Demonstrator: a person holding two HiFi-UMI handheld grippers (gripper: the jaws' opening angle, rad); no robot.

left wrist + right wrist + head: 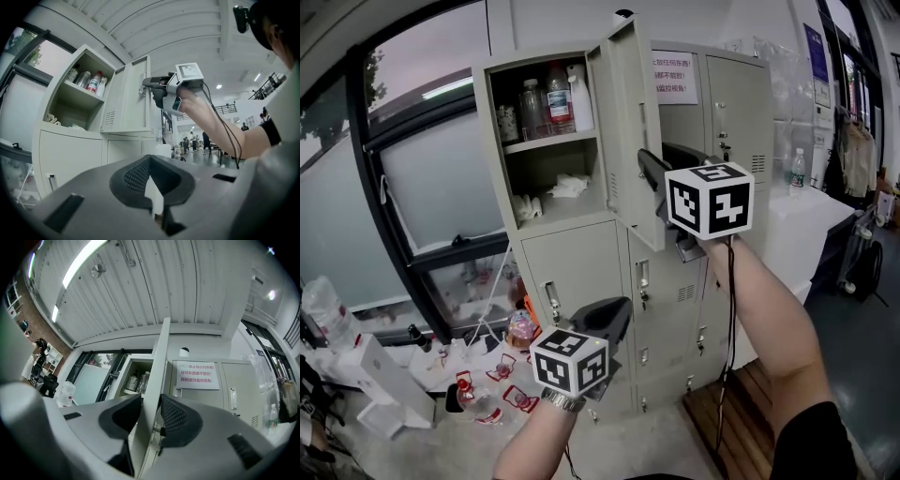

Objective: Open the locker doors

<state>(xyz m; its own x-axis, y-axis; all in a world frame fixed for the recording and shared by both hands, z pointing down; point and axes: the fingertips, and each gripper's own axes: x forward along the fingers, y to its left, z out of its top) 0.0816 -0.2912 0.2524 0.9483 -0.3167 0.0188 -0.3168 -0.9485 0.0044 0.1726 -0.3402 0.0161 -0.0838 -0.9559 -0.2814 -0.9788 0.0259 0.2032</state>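
Looking down in the head view: one bank of beige lockers (572,272), with one door (628,131) swung open at top left and the others in sight closed. The open compartment (553,161) holds four containers on its upper shelf — a jar (507,123), a clear bottle (532,109), a red-labelled bottle (560,97) and a white bottle (579,96) — and two crumpled white wads (569,186) below. Two tools are in view. The right tool (649,169) is clamped on the free edge of the open door. The left tool (614,314) hangs lower, in front of a closed door and apart from it. One notice (675,77) with red print is on the neighbouring top door. One water bottle (798,172) stands on the white bench (806,225) at right.

Left gripper view: the left tool (149,159) has its jaws together with nothing between them. Beyond it, the right tool (147,84) grips the door (131,98), and the four containers show on the shelf.

Right gripper view: the door (157,380) runs edge-on and upright between the two pads of the right tool (151,401), which press on it from either side. Two closed top doors lie to its right, the nearer one bearing the notice (198,375).
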